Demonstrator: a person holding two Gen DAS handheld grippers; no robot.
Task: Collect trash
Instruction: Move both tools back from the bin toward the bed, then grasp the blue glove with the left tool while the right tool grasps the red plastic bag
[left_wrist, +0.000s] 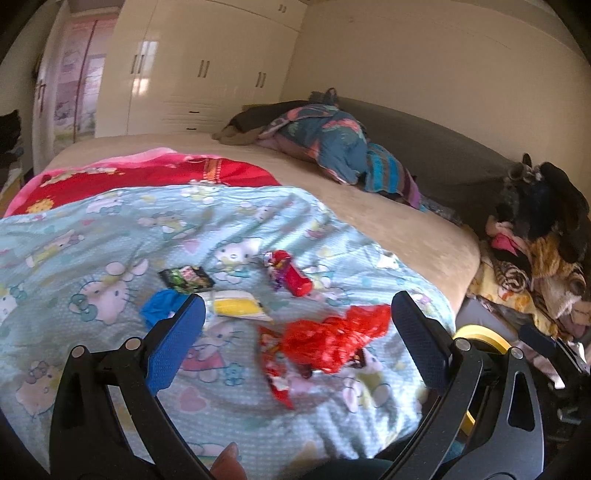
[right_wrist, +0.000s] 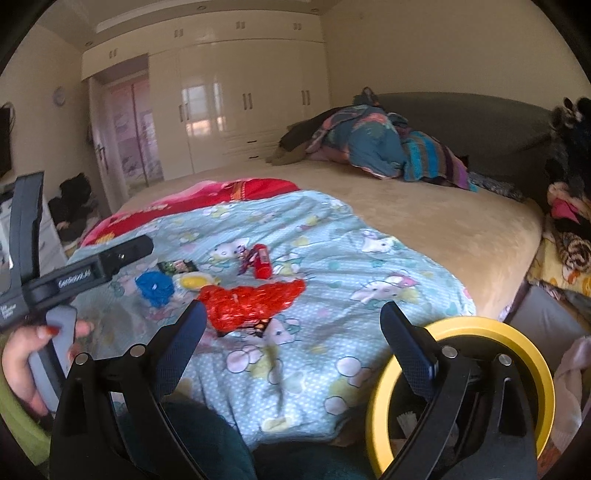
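A wide bed (left_wrist: 406, 225) with a tan cover carries a light-blue cartoon-cat quilt (left_wrist: 110, 258) overlapping a red blanket (left_wrist: 147, 173), with bundled clothes (left_wrist: 325, 140) near the headboard. On the quilt lie a crumpled red plastic bag (left_wrist: 332, 341), a red tube-shaped wrapper (left_wrist: 291, 271), a yellow-and-white packet (left_wrist: 238, 308), a dark snack packet (left_wrist: 186, 277) and a blue wrapper (left_wrist: 160, 310).

The right hand-held gripper (right_wrist: 291, 325), jaws wide apart, hovers over a red crumpled wrapper (right_wrist: 251, 301) on the blue quilt (right_wrist: 332, 258).
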